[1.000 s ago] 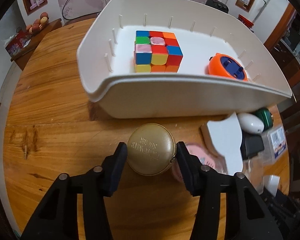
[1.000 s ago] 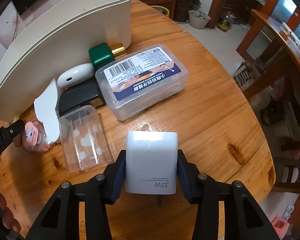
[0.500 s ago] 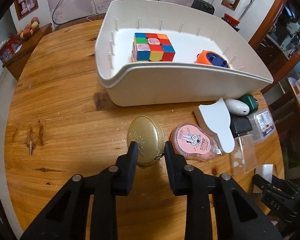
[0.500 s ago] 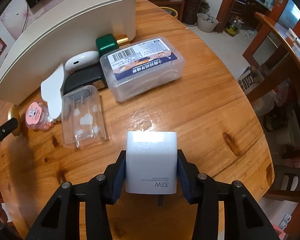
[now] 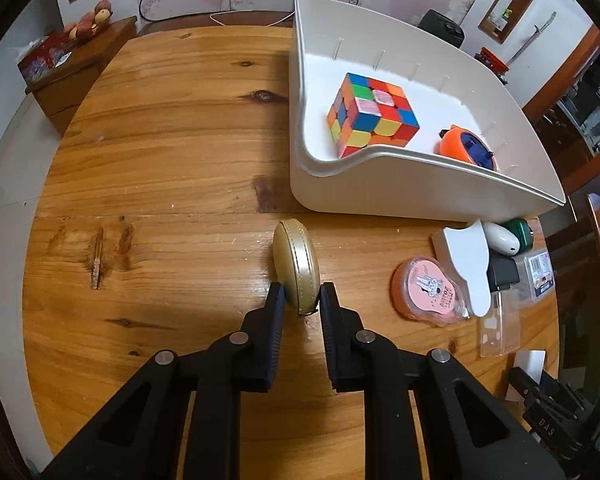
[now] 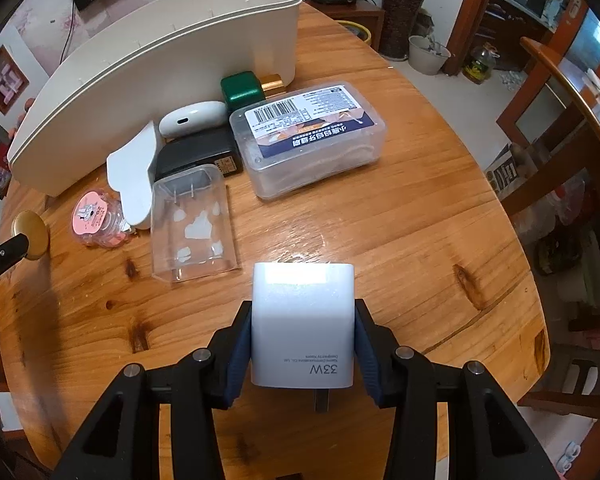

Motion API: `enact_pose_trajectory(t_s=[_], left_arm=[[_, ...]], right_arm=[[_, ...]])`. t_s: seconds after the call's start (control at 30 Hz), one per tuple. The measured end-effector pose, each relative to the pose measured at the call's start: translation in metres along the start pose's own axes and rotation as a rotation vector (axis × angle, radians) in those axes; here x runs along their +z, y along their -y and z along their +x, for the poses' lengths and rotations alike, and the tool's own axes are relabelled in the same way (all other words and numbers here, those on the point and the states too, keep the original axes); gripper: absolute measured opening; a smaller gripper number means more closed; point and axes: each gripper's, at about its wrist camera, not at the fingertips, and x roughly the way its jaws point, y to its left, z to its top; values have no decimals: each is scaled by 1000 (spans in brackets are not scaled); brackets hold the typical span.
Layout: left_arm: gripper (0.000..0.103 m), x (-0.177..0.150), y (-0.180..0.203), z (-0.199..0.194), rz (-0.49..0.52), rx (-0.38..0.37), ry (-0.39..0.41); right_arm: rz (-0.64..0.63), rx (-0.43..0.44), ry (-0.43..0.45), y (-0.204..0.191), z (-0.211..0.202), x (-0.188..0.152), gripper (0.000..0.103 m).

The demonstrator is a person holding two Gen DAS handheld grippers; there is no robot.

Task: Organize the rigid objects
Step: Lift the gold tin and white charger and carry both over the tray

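Note:
A round gold tin (image 5: 296, 268) stands on edge just above the wooden table (image 5: 160, 160), and my left gripper (image 5: 302, 292) has its jaws closing tight on the tin's flat faces. It also shows far left in the right wrist view as the gold tin (image 6: 30, 234). The white bin (image 5: 420, 184) sits up and to the right, holding a colour cube (image 5: 374, 116) and an orange tape measure (image 5: 466, 146). My right gripper (image 6: 303, 306) is shut on a white charger block (image 6: 302, 320), held over the table's near side.
Beside the bin lie a pink tape dispenser (image 6: 96, 220), a white curved piece (image 6: 132, 176), a clear cover (image 6: 192, 224), a black adapter (image 6: 196, 156), a white oval case (image 6: 192, 118), a green box (image 6: 242, 88) and a labelled clear box (image 6: 308, 136). A wooden chair (image 6: 560, 120) stands right.
The left jaws have shut on the gold tin, tipping it on edge, and the gripper has drawn back and leftward from the bin. The right gripper still holds the charger.

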Motion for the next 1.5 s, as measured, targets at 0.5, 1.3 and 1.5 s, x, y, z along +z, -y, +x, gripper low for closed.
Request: enact_pose_trajectory(t_s=[0.5,1.3,1.5], left_arm=[[15,2,-1,-13,20,33,70],[16,105,80,-129,220,-103,239],[16,153,98,-106,271,-50,252]], right_arm=[[-39,13,41,2,-10,-3,47],[-200,173,344,-58,-138,125,47],[-212,207,406,-79,-150,193,47]])
